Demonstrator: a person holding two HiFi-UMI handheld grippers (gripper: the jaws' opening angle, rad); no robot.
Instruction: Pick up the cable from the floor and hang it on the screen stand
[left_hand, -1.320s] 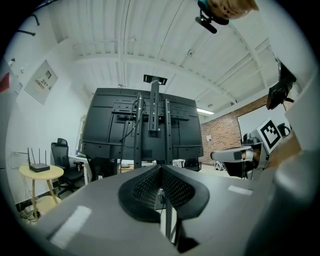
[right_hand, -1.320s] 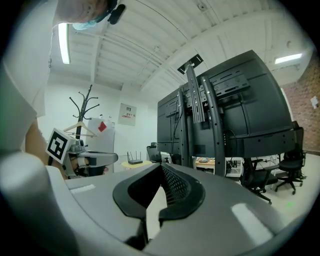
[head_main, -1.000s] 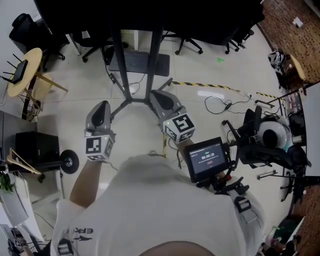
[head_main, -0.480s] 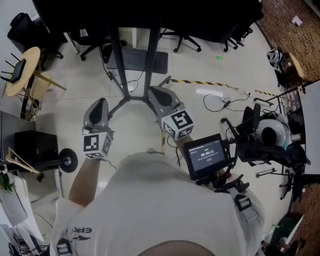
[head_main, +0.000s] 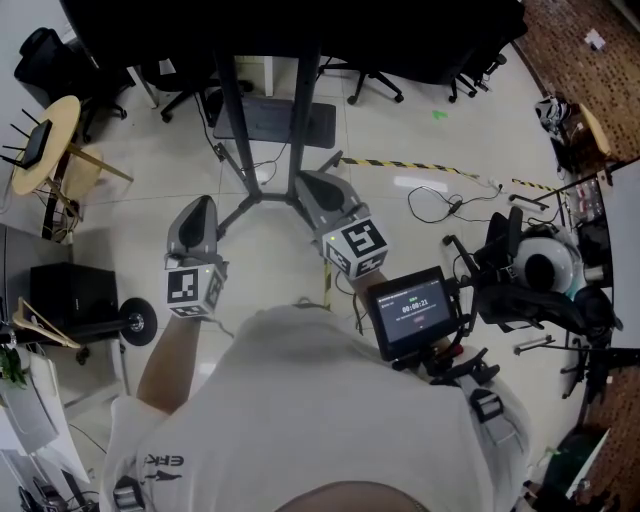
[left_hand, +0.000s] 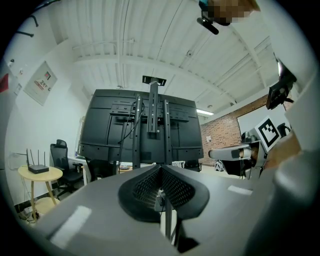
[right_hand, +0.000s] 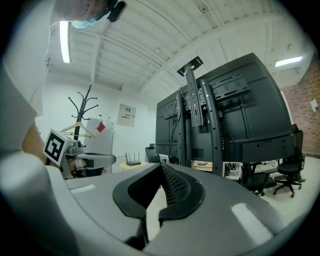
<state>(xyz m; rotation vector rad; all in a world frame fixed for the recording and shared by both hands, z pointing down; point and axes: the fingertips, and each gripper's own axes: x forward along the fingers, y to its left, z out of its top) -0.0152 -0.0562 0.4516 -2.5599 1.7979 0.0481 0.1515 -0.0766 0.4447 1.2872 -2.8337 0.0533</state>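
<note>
Cable on the floor, right of centre, well apart from both grippers.
We hold the left gripper and right gripper level before the stand, both jaws clenched on nothing. To lift it well, we judge: swing toward frame right, open one gripper, tip down, pinch a single strand mid-loop.

Black, grey and cream filled most of what I saw.
The screen stand was black against a pale cream tiled floor, with a thin black cable and a strip of yellow-and-black striped tape on it. My left gripper and right gripper were grey, and each cube was patterned in black-and-white squares. I also noted a light wooden table, a red-brown brick wall and a white shirt.
</note>
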